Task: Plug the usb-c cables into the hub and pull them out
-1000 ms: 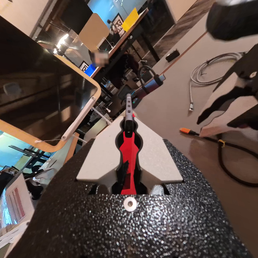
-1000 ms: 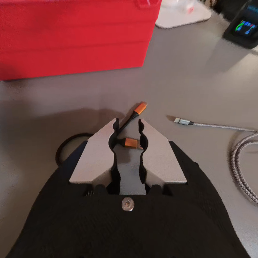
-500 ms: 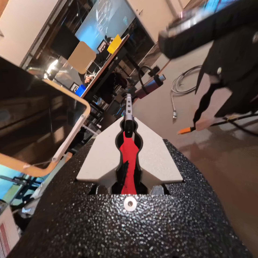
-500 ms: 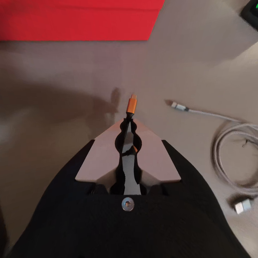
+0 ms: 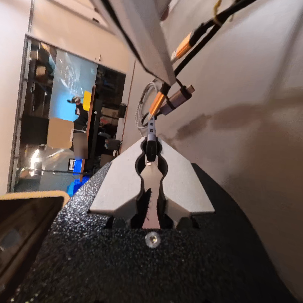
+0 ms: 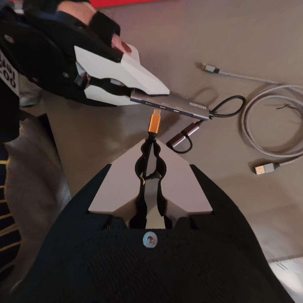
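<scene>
Grey tabletop (image 6: 213, 41) is lying under both tools. Your left gripper (image 6: 147, 96) is clamping the slim grey hub (image 6: 172, 102) by one end; your right gripper (image 6: 150, 141) is pinching the black cable just behind its orange plug (image 6: 154, 123), pointing at twelve o'clock, just short of a port. That thin cord is probably bending easily, so holding close to the plug is likely steadier.

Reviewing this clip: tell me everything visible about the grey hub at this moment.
The hub is a slim, flat grey bar, metallic-looking, with a row of small slot ports along its near edge and light lettering near one end. The left gripper clamps one end, holding it off the table, roughly level. From the free end a short black lead loops to a grey adapter plug. The orange plug, on a cable pinched in the right gripper, points at a port, its tip just short of it.
</scene>
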`<state>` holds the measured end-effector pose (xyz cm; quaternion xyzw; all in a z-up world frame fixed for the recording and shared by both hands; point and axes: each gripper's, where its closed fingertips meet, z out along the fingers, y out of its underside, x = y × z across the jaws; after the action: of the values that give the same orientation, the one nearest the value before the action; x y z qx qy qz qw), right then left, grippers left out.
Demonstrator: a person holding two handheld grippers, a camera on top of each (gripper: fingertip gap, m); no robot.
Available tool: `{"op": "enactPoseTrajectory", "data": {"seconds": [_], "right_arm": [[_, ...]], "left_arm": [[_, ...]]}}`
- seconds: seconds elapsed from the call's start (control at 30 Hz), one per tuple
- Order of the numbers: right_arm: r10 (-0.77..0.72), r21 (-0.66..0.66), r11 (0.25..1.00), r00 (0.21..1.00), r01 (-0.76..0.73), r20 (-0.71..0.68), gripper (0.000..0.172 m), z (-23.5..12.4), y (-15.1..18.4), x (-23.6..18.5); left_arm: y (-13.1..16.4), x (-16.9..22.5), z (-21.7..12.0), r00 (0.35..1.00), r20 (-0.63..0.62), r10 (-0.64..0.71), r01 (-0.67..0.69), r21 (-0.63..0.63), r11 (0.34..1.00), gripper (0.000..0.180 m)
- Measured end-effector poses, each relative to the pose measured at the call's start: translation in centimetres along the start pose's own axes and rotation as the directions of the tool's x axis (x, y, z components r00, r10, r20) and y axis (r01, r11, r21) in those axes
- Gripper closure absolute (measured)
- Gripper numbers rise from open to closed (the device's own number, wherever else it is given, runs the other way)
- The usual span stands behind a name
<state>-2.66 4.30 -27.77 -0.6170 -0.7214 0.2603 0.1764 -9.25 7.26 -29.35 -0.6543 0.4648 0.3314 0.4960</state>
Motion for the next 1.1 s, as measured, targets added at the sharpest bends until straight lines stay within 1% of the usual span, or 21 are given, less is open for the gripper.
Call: {"op": "enactPoseTrajectory", "data": {"seconds": [0.1,0.17,0.33,0.43,0.53,0.63,0.77,0.83,0.93,1.1], "right_arm": [[0.047,-0.056,0.997,0.998,-0.045,0.042,0.169,1.4,0.9,0.9],[0.068,-0.062,0.996,0.995,-0.064,0.07,0.169,1.9,1.0,1.1],[0.069,-0.069,0.996,0.991,-0.061,0.118,0.169,2.4,1.0,0.7],[0.098,-0.062,0.994,0.982,-0.09,0.16,0.169,2.3,1.0,0.7],[0.124,-0.078,0.991,0.97,-0.11,0.209,0.169,2.3,1.3,0.4],[0.133,-0.084,0.99,0.966,-0.116,0.222,0.169,2.4,1.2,0.5],[0.154,0.006,0.987,0.96,-0.16,0.235,0.169,1.9,0.0,0.7],[0.147,0.018,0.988,0.966,-0.155,0.21,0.169,1.8,-0.1,0.9],[0.127,0.021,0.991,0.975,-0.133,0.185,0.169,2.2,-0.1,0.8],[0.121,0.086,0.987,0.978,-0.137,0.169,0.169,2.0,-1.1,0.8]], "left_arm": [[0.4,1.1,0.5,0.998,-0.027,0.065,-0.065,0.0,0.998,0.174],[0.7,1.5,0.6,0.996,-0.041,0.081,-0.082,-0.001,0.997,0.174],[1.0,1.6,0.6,0.995,-0.043,0.091,-0.091,0.005,0.996,0.174],[1.1,1.8,0.5,0.992,-0.042,0.117,-0.116,0.014,0.993,0.174],[0.8,2.0,0.4,0.988,-0.046,0.145,-0.142,0.051,0.988,0.174],[0.9,2.2,0.4,0.983,-0.039,0.179,-0.176,0.06,0.982,0.174],[1.1,2.2,0.3,0.985,-0.051,0.164,-0.16,0.069,0.985,0.174],[1.1,2.3,0.3,0.986,-0.055,0.156,-0.152,0.07,0.986,0.174],[1.0,2.2,0.2,0.994,-0.079,0.08,-0.075,0.066,0.995,0.174],[1.2,2.3,0.3,0.994,-0.089,0.068,-0.063,0.059,0.996,0.174]]}}
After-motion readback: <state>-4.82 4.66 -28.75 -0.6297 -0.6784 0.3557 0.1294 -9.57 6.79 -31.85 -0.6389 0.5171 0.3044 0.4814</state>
